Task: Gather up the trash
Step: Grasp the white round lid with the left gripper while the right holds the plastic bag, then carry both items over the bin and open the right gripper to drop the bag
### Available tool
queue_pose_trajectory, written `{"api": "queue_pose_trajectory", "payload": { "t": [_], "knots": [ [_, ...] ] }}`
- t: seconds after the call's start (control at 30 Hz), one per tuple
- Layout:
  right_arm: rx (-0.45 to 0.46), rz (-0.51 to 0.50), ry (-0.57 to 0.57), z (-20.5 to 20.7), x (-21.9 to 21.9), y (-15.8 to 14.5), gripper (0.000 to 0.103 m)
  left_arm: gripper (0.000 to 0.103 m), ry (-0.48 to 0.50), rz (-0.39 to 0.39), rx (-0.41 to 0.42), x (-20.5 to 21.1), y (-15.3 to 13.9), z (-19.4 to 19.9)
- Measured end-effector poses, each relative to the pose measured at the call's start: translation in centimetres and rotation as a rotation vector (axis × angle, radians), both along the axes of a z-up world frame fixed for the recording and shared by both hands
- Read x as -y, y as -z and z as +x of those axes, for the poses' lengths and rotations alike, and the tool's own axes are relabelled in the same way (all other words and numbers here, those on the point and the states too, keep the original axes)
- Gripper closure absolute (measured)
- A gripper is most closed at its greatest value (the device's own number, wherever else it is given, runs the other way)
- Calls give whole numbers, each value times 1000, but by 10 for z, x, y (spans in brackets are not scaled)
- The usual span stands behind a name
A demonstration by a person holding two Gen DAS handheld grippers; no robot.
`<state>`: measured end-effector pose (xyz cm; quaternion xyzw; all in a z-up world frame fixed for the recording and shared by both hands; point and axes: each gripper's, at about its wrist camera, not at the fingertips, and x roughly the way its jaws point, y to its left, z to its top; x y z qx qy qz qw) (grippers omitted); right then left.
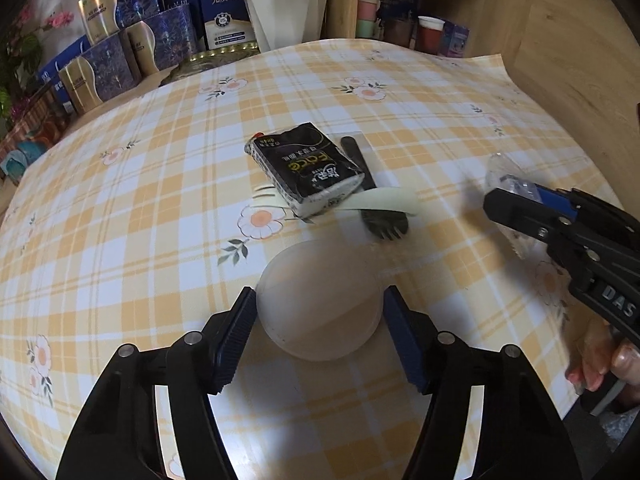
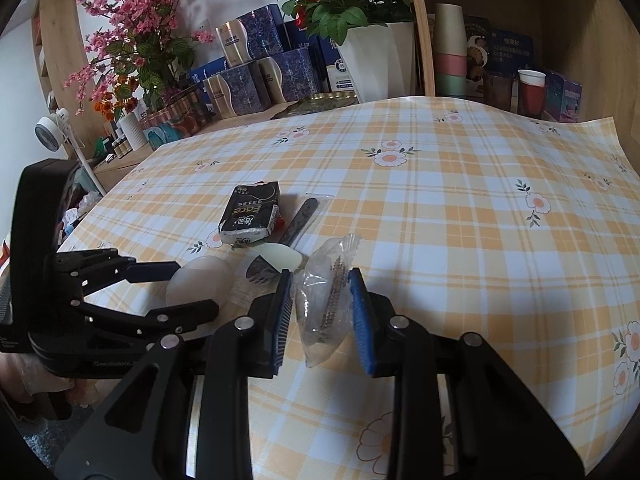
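Note:
My left gripper point(image 1: 319, 312) is shut on a translucent round plastic lid point(image 1: 318, 300), held just above the table; it also shows in the right wrist view point(image 2: 198, 284). My right gripper point(image 2: 322, 300) is shut on a crumpled clear plastic wrapper point(image 2: 326, 300), seen at the right of the left wrist view point(image 1: 506, 184). A black tissue pack point(image 1: 306, 164) lies mid-table on a pale paper strip point(image 1: 384, 198), next to a black plastic fork point(image 1: 376, 200) in a clear sleeve.
The table wears a yellow plaid floral cloth point(image 2: 480, 208). Behind it stand blue gift boxes point(image 2: 248, 76), a white planter with red roses point(image 2: 376, 60), pink blossoms point(image 2: 128, 40), stacked cups point(image 2: 450, 48) and a wooden shelf wall point(image 1: 560, 40).

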<state>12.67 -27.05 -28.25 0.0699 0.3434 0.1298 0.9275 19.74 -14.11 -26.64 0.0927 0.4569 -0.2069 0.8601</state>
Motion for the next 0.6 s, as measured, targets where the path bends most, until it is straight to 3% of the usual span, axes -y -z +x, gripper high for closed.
{"api": "queue_pose_trajectory", "payload": {
  "t": [0.4,0.6],
  "knots": [
    [-8,-49,-12,0,-7,0,72,39,-45,-156,15,-40,-37,-46],
    [-31,-66,-18,1,-9,-4,72,39,-41,-183,52,-61,-57,-86]
  ]
}}
